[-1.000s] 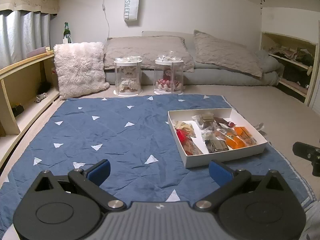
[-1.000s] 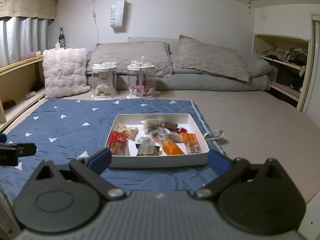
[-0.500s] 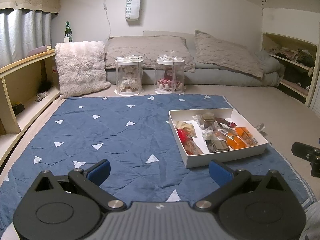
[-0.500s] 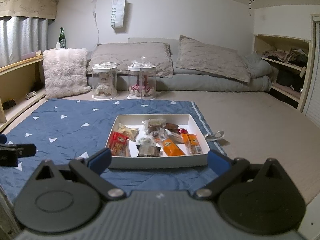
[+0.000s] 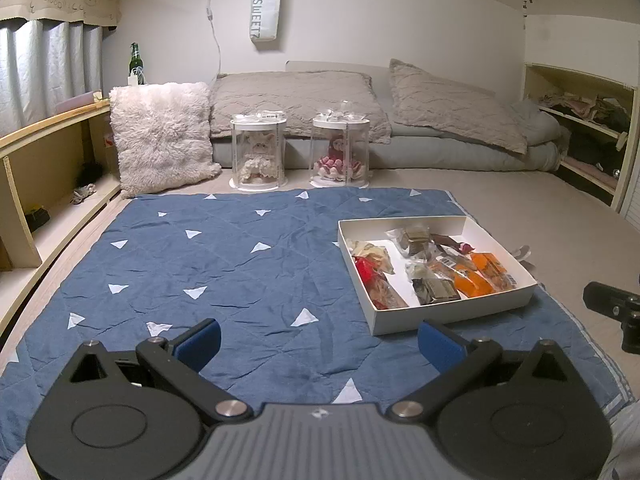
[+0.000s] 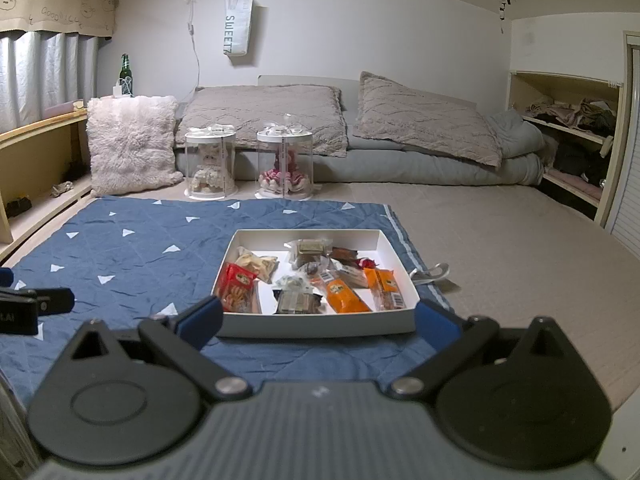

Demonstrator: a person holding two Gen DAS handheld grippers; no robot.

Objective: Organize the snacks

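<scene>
A shallow white box [image 6: 316, 325] [image 5: 452, 318] of several wrapped snacks lies on a blue quilted mat [image 5: 240, 264] [image 6: 132, 248]. Inside it are a red packet [image 6: 236, 286], orange packets [image 6: 344, 294] [image 5: 472, 282], a pale bag [image 6: 256, 264] and brown wrapped pieces [image 6: 310, 250]. My right gripper [image 6: 318, 320] stands open just in front of the box's near wall, holding nothing. My left gripper [image 5: 320, 342] hovers open over the mat, left of the box. The right gripper's side shows at the left wrist view's right edge.
Two clear cylinders with dolls [image 6: 210, 164] [image 6: 285, 164] stand at the mat's far edge. A fluffy white cushion [image 5: 162, 136] leans at the back left, a grey mattress with pillows [image 6: 400, 160] behind. Wooden shelves [image 5: 44, 184] line the left wall, a shelf nook [image 6: 572, 136] the right.
Both views have shifted only slightly; the box sits a touch lower and nearer in the frames. Both grippers stay open and empty.
</scene>
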